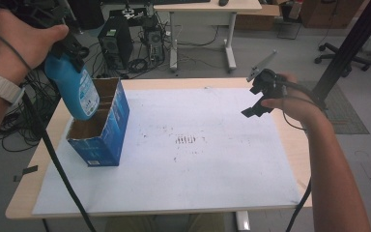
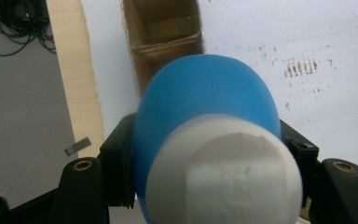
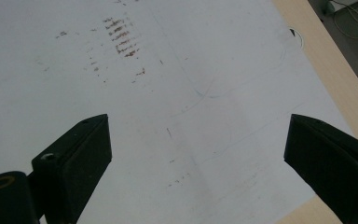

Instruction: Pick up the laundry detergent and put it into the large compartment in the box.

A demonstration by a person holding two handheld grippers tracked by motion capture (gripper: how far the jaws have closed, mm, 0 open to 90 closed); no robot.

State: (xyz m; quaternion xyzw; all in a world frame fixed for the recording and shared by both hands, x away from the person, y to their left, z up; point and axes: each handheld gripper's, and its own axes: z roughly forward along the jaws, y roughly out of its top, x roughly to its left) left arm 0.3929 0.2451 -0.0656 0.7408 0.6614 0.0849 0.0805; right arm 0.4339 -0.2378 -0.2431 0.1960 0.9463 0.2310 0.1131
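Bottle (image 1: 75, 89) above blue box (image 1: 107, 126)

The left hand (image 1: 17, 41) is raised at the far left, its left gripper (image 1: 72, 48) pointing down with jaws clamped. The right hand (image 1: 297, 104) hovers at the right, its right gripper (image 3: 198, 154) held with jaws wide apart.

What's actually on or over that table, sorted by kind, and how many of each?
Blue bottles: 1
Blue cardboard boxes: 1
White table sheets: 1
Hand-held grippers: 2, left hand-held gripper and right hand-held gripper
Total: 5
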